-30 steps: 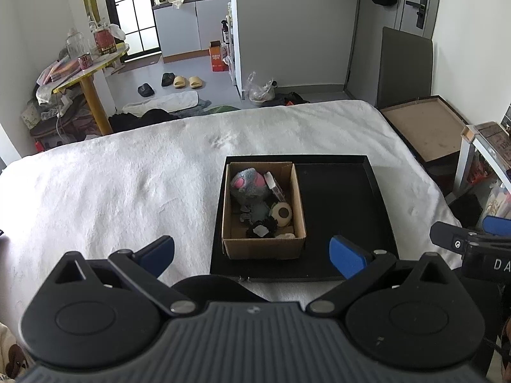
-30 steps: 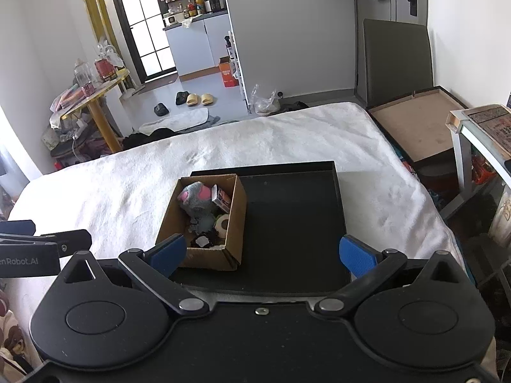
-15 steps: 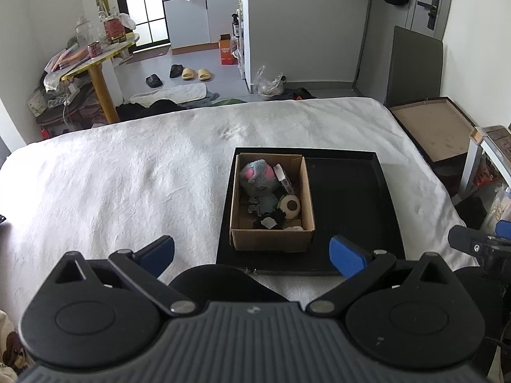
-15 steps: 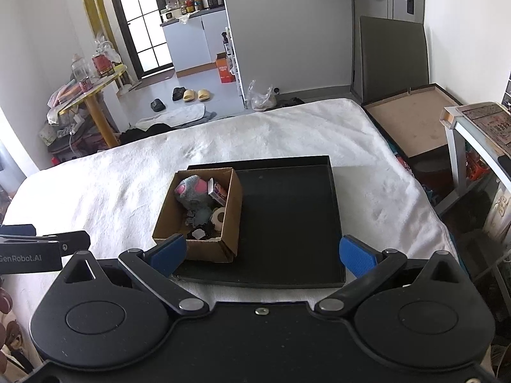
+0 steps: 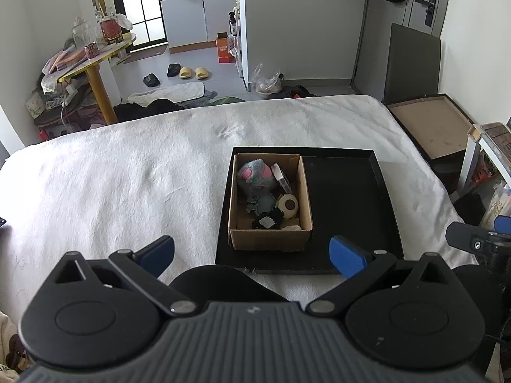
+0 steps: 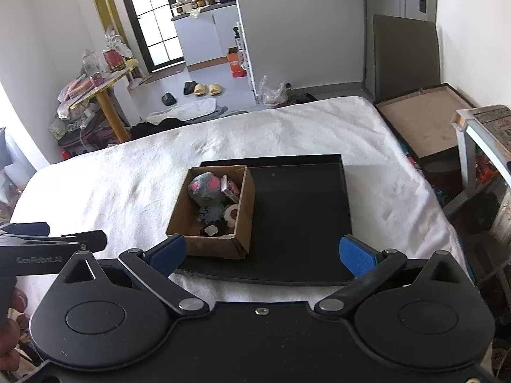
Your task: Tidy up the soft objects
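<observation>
You're holding both grippers wide w/ nothing in them: left gripper [image 5: 252, 250] and right gripper [image 6: 260, 252] are hovering just short of the black tray [image 5: 351, 210]. The cardboard box [image 5: 270, 239] is sitting in the tray's left half, w/ the grey-pink plush [image 5: 255, 175] and other small soft items lying inside it.

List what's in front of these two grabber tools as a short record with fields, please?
surface: white fuzzy blanket
tray: flat black square tray, right half bare
box: open brown cardboard box, on tray's left half
contents: grey plush toy with pink patches, a cream round piece with a dark centre, other small items
left gripper: open, holding nothing
right gripper: open, holding nothing
</observation>
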Motion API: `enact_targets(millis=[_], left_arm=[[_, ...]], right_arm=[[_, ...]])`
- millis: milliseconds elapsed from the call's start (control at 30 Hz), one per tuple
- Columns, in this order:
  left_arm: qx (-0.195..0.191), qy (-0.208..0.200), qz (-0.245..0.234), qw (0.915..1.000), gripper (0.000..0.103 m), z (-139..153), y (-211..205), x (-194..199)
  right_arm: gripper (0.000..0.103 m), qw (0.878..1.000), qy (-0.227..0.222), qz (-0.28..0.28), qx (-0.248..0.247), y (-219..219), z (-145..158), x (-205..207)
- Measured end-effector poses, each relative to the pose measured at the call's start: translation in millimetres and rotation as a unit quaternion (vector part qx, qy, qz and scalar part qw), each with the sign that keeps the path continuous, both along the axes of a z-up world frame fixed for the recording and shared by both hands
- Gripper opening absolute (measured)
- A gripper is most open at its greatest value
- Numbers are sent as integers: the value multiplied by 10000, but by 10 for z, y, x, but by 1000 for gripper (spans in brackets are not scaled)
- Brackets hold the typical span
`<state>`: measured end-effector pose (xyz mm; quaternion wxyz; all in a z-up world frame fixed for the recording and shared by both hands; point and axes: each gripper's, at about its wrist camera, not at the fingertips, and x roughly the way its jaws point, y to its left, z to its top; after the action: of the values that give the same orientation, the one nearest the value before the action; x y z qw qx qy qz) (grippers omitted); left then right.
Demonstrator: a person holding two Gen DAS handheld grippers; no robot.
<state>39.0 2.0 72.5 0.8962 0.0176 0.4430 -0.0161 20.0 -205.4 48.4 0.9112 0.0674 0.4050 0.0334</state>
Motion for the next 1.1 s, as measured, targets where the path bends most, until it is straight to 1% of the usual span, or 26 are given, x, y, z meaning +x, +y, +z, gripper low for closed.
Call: enact_targets(millis=[100,300,367,1100], left_arm=[[10,3,-9,10000,103,6,-2,-1],[47,-23,4,10000,103,53,-15,0],[42,-29,-2,10000,103,64,-21,-4],[40,-5,21,10000,102,113,42,7]], right_arm=[[103,10000,30,-22,-29,-9,-10,10],[103,9998,129,115,48,14,5,12],[103,9998,109,173,-3,32,29,6],[103,9997,174,104,-126,38,17,82]])
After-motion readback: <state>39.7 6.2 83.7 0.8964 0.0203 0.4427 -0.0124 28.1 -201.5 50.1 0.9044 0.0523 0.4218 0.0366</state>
